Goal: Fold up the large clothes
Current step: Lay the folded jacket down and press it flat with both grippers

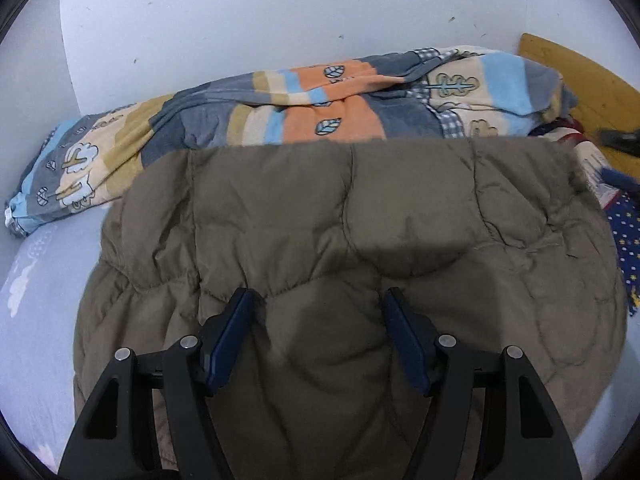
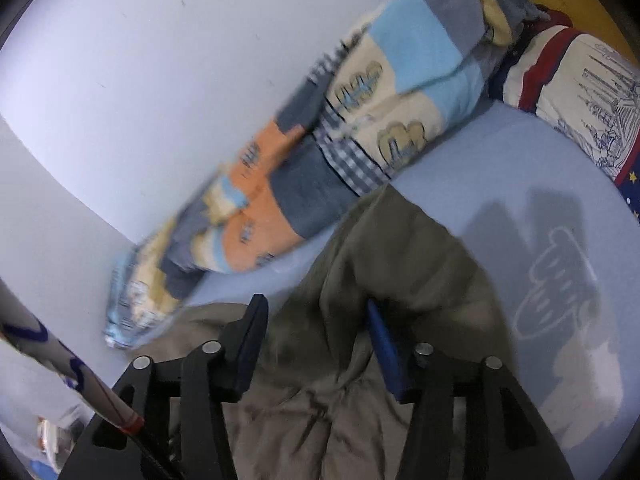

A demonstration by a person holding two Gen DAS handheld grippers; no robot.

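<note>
An olive-brown quilted jacket (image 1: 340, 216) lies spread flat on the light blue bed sheet (image 1: 36, 304). My left gripper (image 1: 319, 300) hovers over its near middle, open, with only the flat fabric beneath its blue pads. In the right wrist view a rumpled edge of the same jacket (image 2: 384, 240) runs up between the fingers of my right gripper (image 2: 316, 304). Its jaws stand apart and the pads do not pinch the cloth.
A striped orange, blue and grey blanket (image 1: 304, 108) is bunched along the white wall (image 1: 240, 20) behind the jacket. A printed pillow (image 2: 580, 92) with red and navy trim lies at the right by a wooden headboard (image 1: 592, 84). A blurred white thing with blue marks (image 2: 60, 364) crosses the lower left.
</note>
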